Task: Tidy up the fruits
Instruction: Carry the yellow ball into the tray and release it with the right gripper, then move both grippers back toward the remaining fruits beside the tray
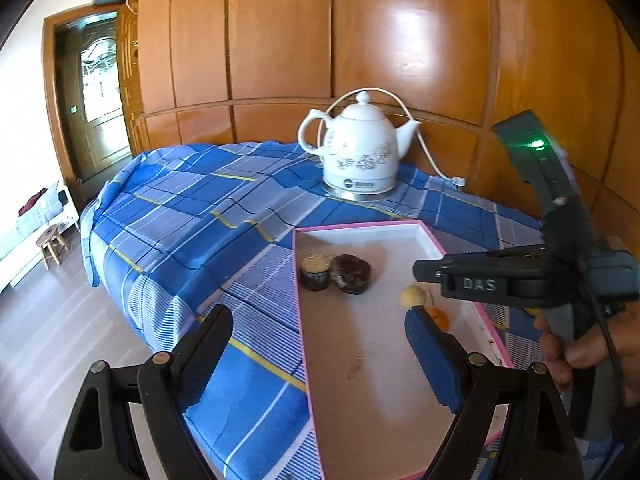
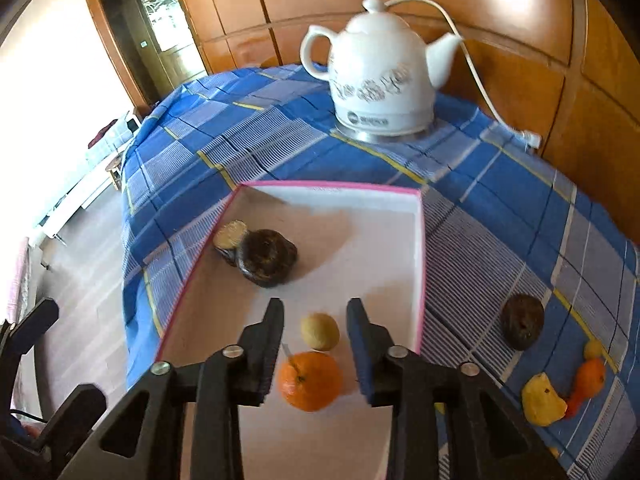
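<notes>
Orange fruit [image 2: 310, 380] lies apparently released in the pink-rimmed tray [image 2: 420, 256] between the right gripper [image 2: 316, 354]'s open jaws — next, fetch the dark fruit [image 2: 522, 322] outside. Left gripper [image 1: 320, 356] open, idle.

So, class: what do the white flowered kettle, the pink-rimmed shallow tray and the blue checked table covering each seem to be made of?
White flowered kettle: probably glazed ceramic, glossy with printed flowers, on a shiny metal base.
Pink-rimmed shallow tray: likely cardboard, with thin matte white walls.
Blue checked table covering: woven cloth, which creases and drapes over the edge.
</notes>
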